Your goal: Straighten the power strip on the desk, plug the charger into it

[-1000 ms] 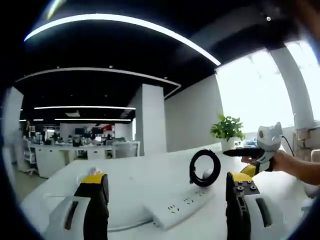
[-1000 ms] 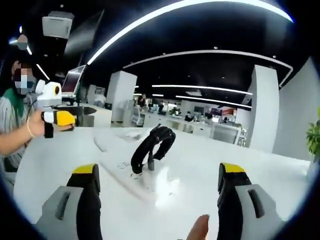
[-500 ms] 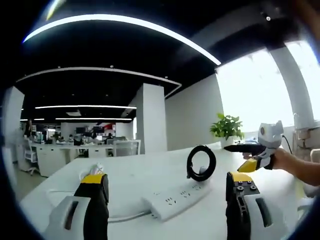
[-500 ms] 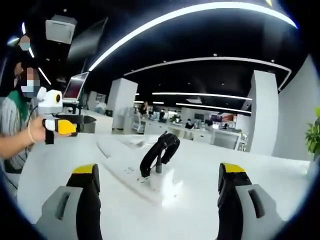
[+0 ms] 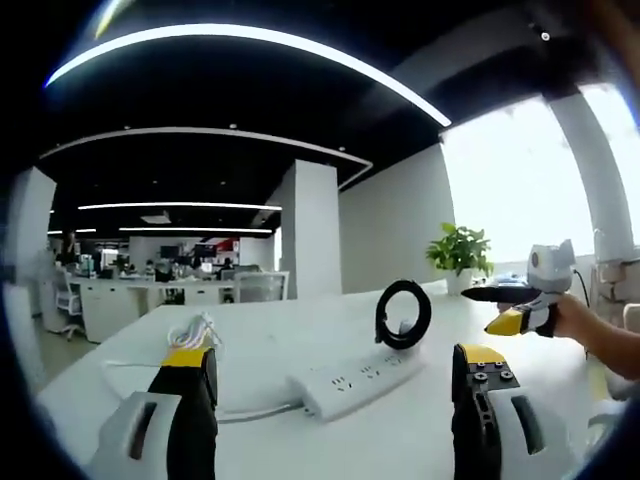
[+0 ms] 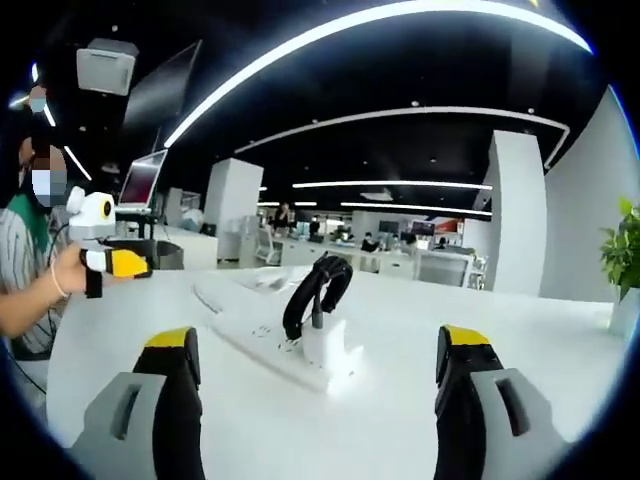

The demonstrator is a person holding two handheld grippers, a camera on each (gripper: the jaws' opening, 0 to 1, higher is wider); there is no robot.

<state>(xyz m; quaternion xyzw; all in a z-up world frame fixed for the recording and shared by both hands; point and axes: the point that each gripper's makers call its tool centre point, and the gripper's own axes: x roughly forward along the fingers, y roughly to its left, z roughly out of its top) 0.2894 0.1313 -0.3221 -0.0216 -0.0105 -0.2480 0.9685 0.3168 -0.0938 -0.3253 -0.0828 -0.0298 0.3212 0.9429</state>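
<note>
A white power strip lies at a slant on the white desk, its cord trailing off to the left. At its far end stands a white charger with a coiled black cable above it. My left gripper hovers open in front of the strip, apart from it. My right gripper is also open, facing the power strip and the black cable from the other side. Each gripper shows in the other's view: the right gripper and the left gripper, both held in hands.
A bundle of white cable lies on the desk at the left. A potted plant stands at the desk's far edge by the window. A person sits at the desk's left end, with a monitor behind.
Both cameras have shifted a little, so the strip and charger sit slightly differently in view. A fingertip at the bottom of the right gripper view has gone. The strip and charger have not moved.
</note>
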